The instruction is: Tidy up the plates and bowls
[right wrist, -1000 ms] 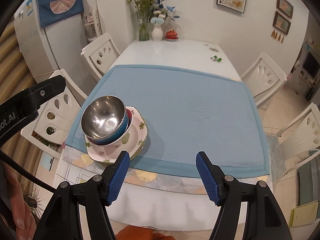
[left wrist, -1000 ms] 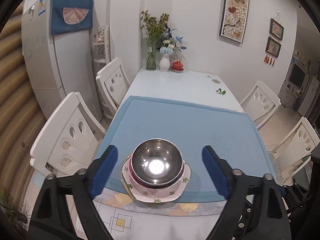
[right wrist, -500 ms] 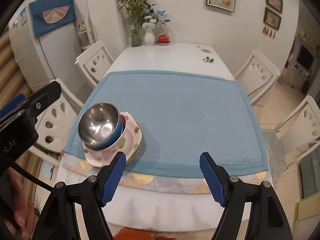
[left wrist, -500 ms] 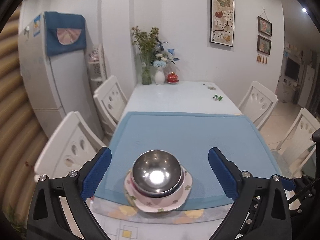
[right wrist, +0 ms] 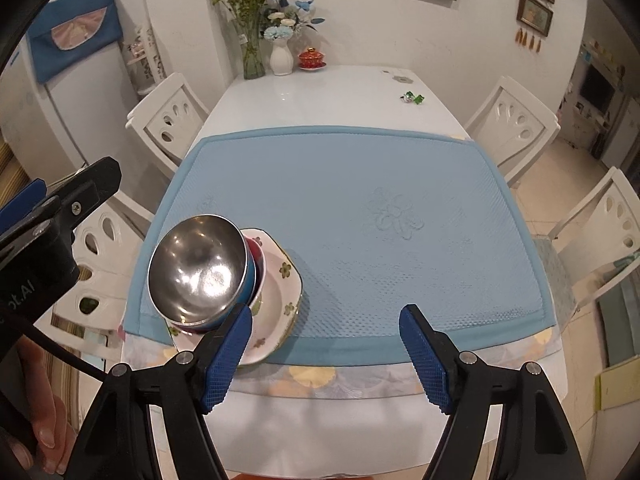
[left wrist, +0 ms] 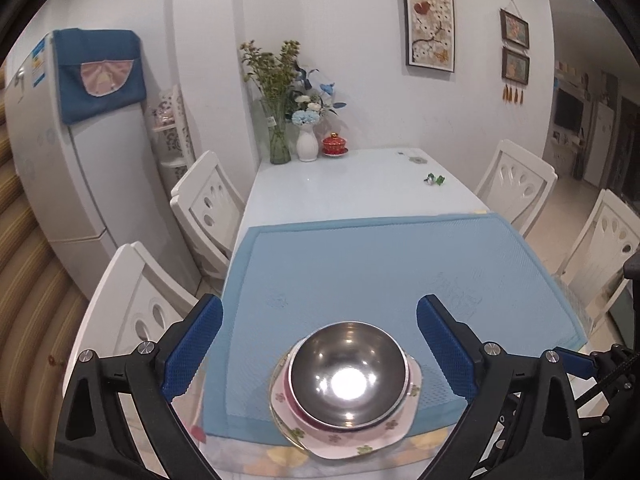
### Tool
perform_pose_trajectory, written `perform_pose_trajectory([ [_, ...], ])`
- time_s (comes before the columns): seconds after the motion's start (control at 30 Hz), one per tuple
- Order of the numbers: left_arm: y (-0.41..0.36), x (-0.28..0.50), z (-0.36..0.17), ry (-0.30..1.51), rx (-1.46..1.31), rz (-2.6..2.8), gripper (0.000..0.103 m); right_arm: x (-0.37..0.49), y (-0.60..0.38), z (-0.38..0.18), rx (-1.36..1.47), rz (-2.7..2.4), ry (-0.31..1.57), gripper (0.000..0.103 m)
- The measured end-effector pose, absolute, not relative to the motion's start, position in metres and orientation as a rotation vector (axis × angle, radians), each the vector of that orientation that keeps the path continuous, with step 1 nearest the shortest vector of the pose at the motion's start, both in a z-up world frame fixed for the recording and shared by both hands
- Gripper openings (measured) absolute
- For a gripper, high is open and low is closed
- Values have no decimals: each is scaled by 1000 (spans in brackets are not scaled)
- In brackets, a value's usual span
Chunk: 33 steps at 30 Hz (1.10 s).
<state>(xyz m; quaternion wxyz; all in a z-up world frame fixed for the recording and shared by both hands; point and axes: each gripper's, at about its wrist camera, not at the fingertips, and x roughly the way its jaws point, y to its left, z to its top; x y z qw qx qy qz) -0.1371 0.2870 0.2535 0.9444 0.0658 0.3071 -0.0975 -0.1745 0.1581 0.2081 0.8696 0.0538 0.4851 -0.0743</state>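
Both grippers, left gripper (left wrist: 319, 348) and right gripper (right wrist: 325, 356), have black angular frames with silver screws and blue textured pads (right wrist: 226, 354). White lettering, a black cable and bare skin appear behind the left one's fingers.

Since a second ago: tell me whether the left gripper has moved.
Yes. The left gripper has pulled back and tilted up: the steel bowl sits lower in its view, and the wall pictures show more fully. Its jaws are open and empty.
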Motion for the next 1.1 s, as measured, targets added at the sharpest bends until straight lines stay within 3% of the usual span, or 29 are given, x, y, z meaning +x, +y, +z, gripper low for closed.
perform_pose_trajectory([
  [0.6,266,-98,234,714,163,-343,98,-169,157,192,184,-295,1028,74],
  [1.1,326,-104,210,792,131,-213,98,-143,191,170,139,-223,1095,74],
])
